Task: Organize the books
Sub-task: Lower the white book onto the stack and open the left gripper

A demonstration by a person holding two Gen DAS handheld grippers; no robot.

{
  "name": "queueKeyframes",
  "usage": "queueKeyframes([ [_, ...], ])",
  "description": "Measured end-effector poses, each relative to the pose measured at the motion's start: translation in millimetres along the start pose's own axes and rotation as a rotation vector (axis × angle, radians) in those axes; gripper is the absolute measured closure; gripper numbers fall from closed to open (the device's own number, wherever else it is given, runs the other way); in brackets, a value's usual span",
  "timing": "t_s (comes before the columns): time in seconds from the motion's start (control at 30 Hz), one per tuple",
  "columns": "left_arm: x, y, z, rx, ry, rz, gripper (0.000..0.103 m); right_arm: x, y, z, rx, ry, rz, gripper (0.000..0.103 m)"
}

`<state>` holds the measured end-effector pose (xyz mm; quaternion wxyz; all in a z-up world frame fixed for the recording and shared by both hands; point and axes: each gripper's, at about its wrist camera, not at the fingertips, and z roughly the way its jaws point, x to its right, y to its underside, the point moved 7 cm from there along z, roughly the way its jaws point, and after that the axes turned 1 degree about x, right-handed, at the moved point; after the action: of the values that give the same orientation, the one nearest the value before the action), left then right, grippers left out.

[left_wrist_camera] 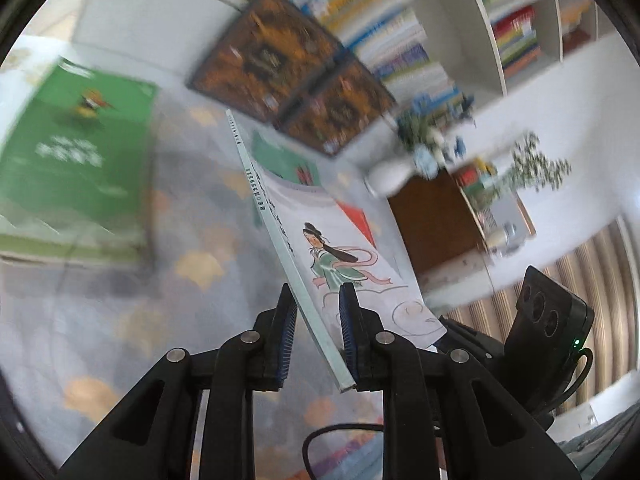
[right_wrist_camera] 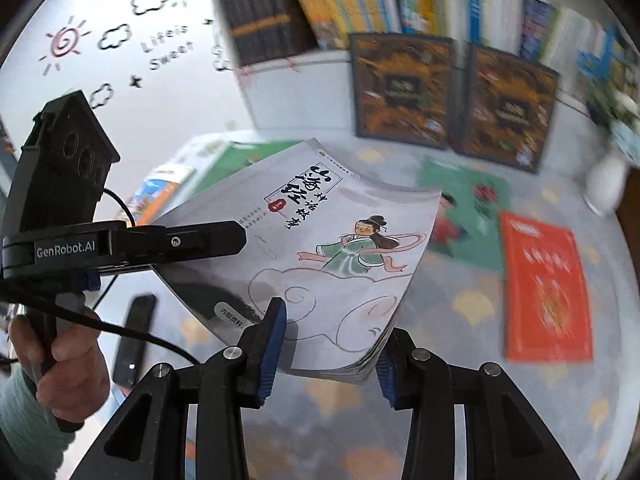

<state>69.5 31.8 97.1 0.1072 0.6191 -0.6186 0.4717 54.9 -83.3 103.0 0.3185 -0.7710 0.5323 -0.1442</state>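
Setting: a home reading room or child's room. Evidence: white bookshelf [left_wrist_camera: 452, 20] packed with colourful books, cartoon wall decals [right_wrist_camera: 120, 40], patterned floor mat [right_wrist_camera: 480, 312], vase of flowers [left_wrist_camera: 396, 176].

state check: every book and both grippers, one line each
left gripper: shut on the grey book's spine edge
right gripper: clamped on the same book's lower page-edge corner
grey book: closed, lifted off the table, tilted, cover bowed
red book: flat, closed
small green book: flat, closed
big green book: flat, closed
two dark books: upright, leaning against the shelf
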Motion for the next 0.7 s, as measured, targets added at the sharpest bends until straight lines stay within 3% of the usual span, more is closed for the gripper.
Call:
queueKeyframes([
  [0.2,-56,-33,-37,0.104,-0.11,-0.077,0.085,-48,-44,49,-0.021,-0.078,-0.089,0.062],
  [0.33,-94,-44,-51,0.138,-0.17,-0.135,0.083,-71,-62,89,-0.071,-0.133,-0.083,0.062],
  [0.7,-177,-72,-45,0.143,-0.212,-0.304,0.083,-90,-88,161,-0.152,-0.147,-0.042,0.061],
])
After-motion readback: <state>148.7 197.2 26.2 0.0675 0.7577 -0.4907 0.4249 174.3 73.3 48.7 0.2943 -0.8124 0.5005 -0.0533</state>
